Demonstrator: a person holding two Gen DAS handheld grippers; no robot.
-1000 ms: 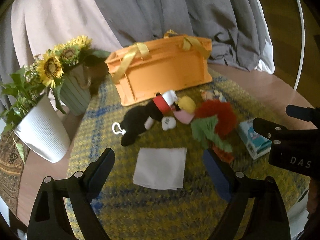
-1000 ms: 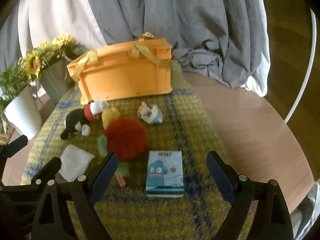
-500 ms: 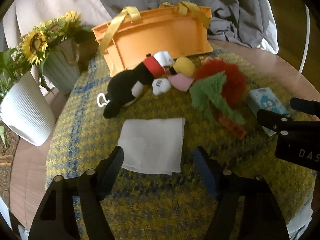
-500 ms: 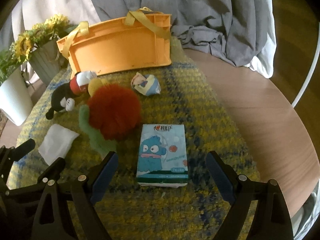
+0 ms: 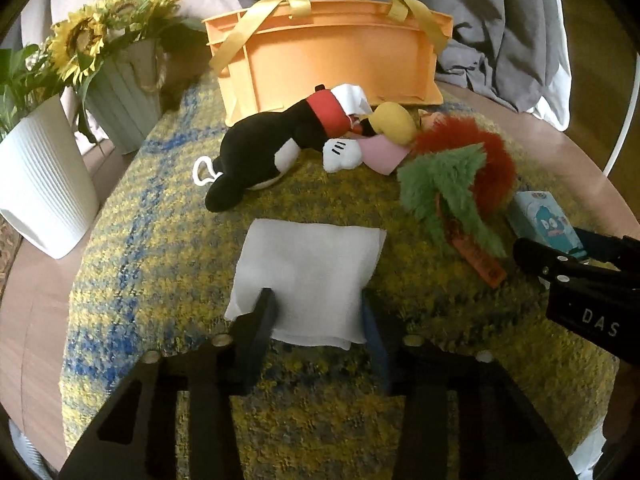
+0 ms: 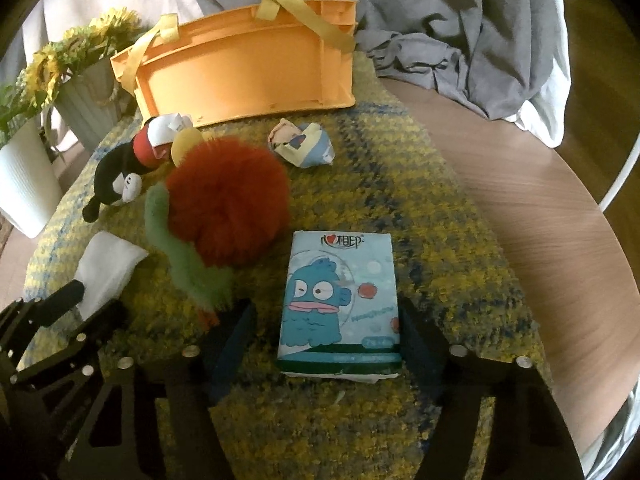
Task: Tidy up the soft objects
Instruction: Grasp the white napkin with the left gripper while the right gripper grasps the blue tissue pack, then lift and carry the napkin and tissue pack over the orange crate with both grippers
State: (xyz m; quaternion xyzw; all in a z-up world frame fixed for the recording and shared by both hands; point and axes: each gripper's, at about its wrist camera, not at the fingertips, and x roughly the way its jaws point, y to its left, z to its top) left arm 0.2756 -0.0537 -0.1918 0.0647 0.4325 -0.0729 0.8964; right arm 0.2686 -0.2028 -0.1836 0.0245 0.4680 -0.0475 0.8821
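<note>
A white folded cloth [image 5: 310, 276] lies flat on the yellow-blue mat. My left gripper [image 5: 318, 314] is low over its near edge, jaws partly closed around it with a gap still showing. A blue tissue pack [image 6: 340, 302] lies in front of my right gripper [image 6: 326, 334], which is open with a finger on each side of the pack's near end. A black mouse plush [image 5: 280, 144], a red-and-green fluffy toy [image 6: 224, 208] and a small blue-and-cream plush [image 6: 302, 148] lie further back. An orange basket [image 5: 328, 60] with yellow handles stands behind them.
A white ribbed pot [image 5: 38, 184] and a grey-green pot of sunflowers [image 5: 116, 80] stand at the mat's left edge. Grey fabric [image 6: 440, 20] hangs behind. Bare wooden tabletop [image 6: 540, 200] runs along the right side.
Both grippers moved forward and down. The left one now straddles the white cloth and its jaws have narrowed. The right one now straddles the tissue pack.
</note>
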